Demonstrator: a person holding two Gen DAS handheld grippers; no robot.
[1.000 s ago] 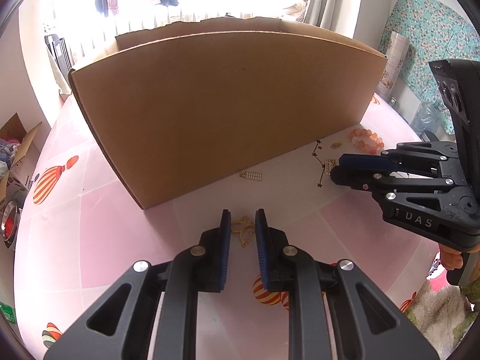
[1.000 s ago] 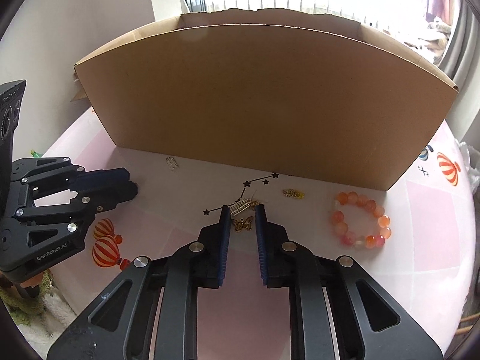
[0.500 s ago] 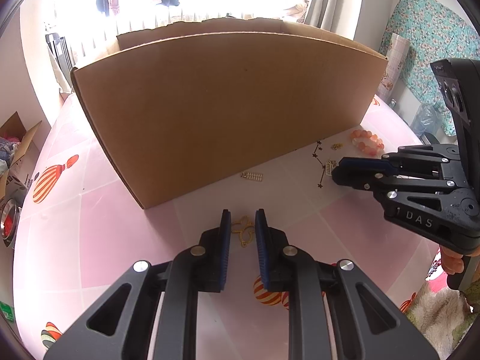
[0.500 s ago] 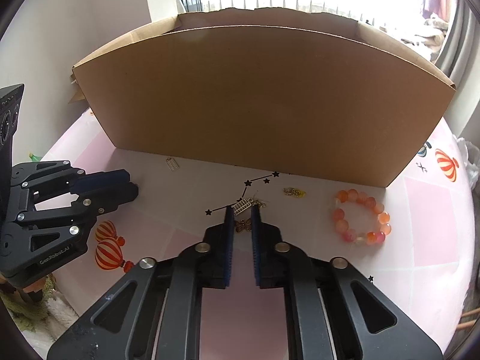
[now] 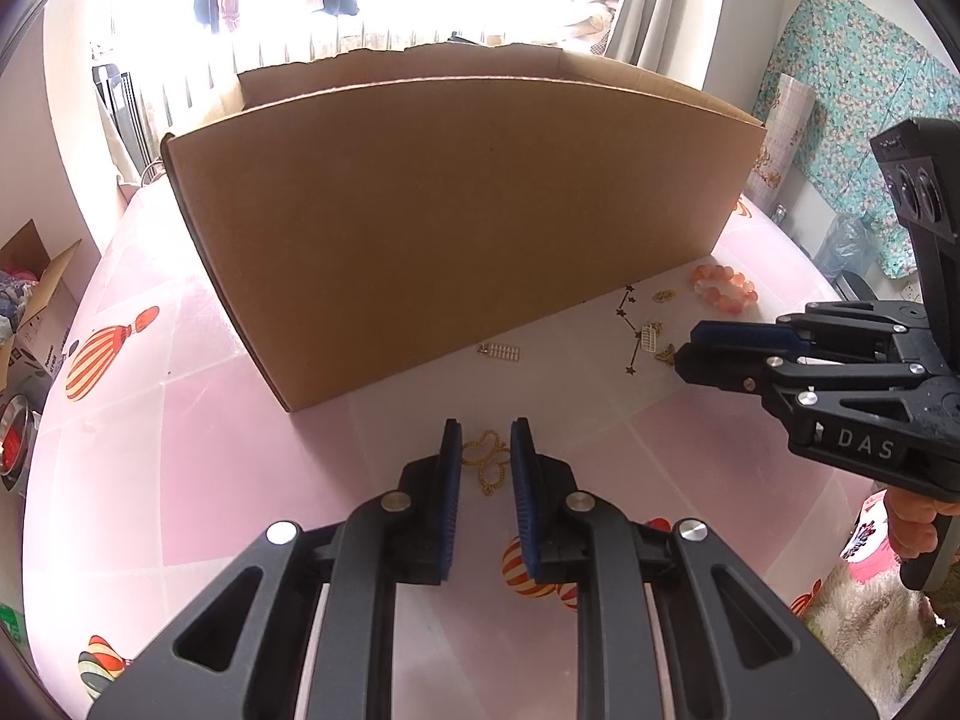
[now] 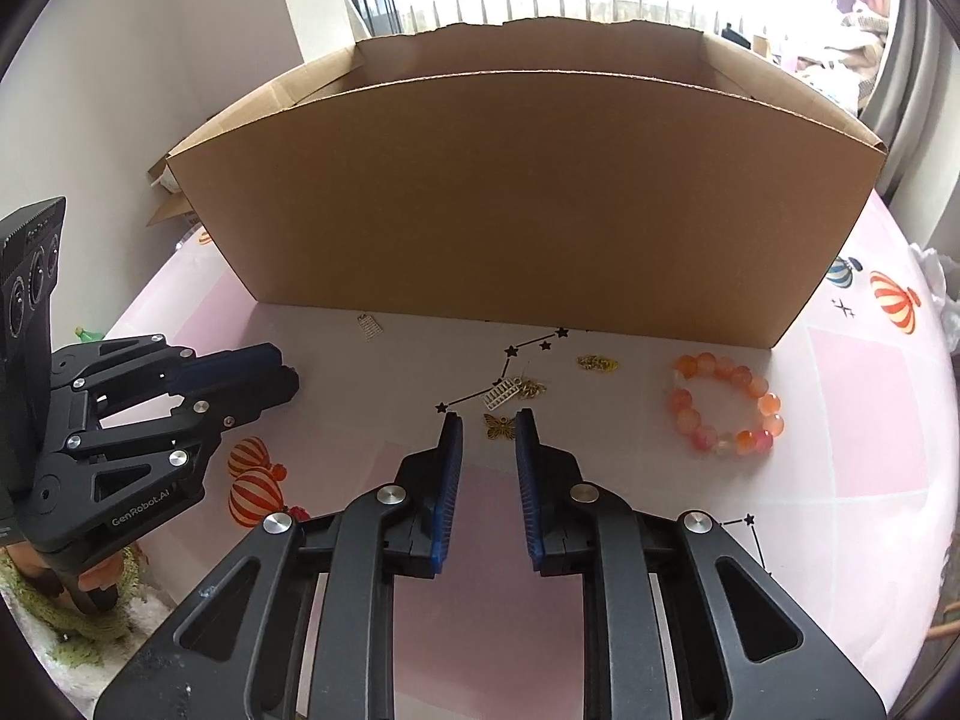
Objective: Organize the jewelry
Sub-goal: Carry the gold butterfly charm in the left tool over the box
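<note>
I hold a two-finger gripper in each hand over a pink table [image 6: 870, 420] printed with balloons, facing the plain side of a tall open cardboard box [image 6: 522, 204]. My right gripper [image 6: 485, 438] has just been opening its jaws: they stand slightly parted and hold nothing, with a small gold butterfly charm [image 6: 500, 426] lying flat on the table between the tips, pads not pressing it. My left gripper [image 5: 485, 450] is likewise slightly parted and empty, with a looped gold chain [image 5: 487, 459] on the table between its tips. Just beyond the butterfly lie a little ladder-shaped charm [image 6: 503, 393] and a tangle of gold links; further right, near the box, sits an orange-pink bead bracelet [image 6: 726, 411]. Another small grid charm [image 6: 369, 325] rests close to the box wall. I judge the step to be picking up the butterfly, not yet done. Next the right jaws need to sink lower around this thin, flat piece, pinch it, lift, and carry it over the box rim
</note>
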